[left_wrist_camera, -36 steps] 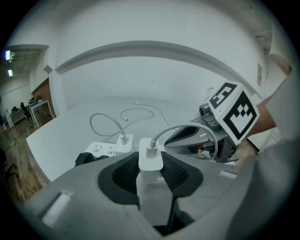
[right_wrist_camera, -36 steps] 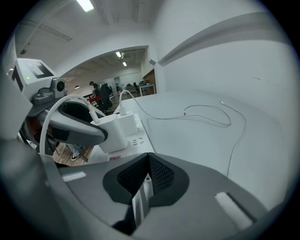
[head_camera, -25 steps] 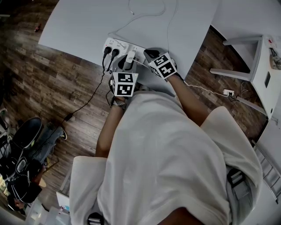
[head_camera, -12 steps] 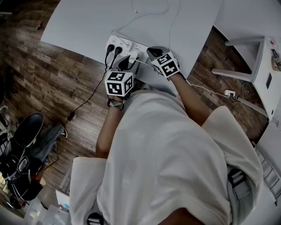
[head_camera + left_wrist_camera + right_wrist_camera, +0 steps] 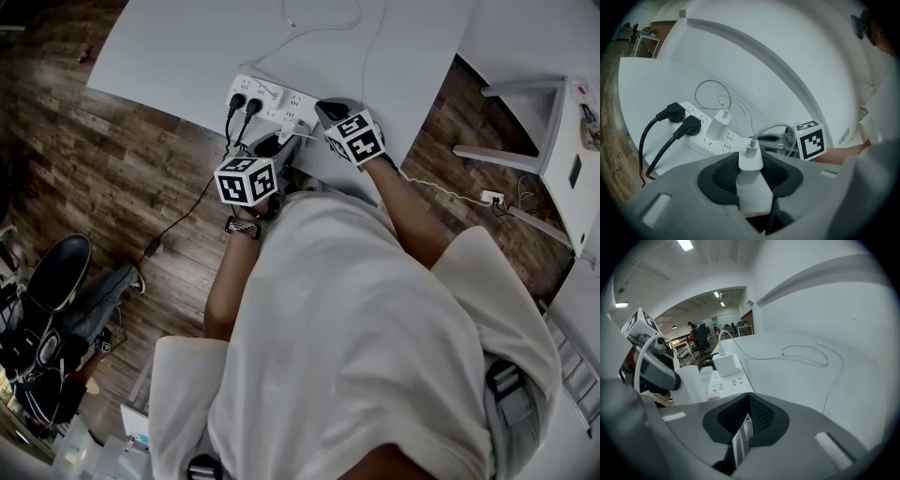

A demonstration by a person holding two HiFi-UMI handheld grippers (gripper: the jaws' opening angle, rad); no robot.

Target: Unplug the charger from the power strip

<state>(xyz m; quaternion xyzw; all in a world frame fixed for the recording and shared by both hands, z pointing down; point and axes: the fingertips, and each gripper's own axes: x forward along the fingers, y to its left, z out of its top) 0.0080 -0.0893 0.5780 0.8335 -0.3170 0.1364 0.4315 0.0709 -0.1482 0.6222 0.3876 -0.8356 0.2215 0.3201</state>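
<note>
Left gripper view: charger (image 5: 751, 160) clamped in left gripper (image 5: 750, 174), clear of power strip (image 5: 699, 135).
Looks light, stiff, smooth plastic, prob. slippery; best held on body's flat sides, as now, not by white cable (image 5: 769, 131), which may tug. Right gripper (image 5: 745, 420) jaws together, empty, beside strip's end on table (image 5: 656, 79); 2nd charger (image 5: 718, 125) plugged in.

Dark wood-plank floor (image 5: 103, 178) runs under a white table (image 5: 178, 47); a white stand (image 5: 562, 141) sits far right, long strip lights (image 5: 686, 244) glow in the ceiling overhead
</note>
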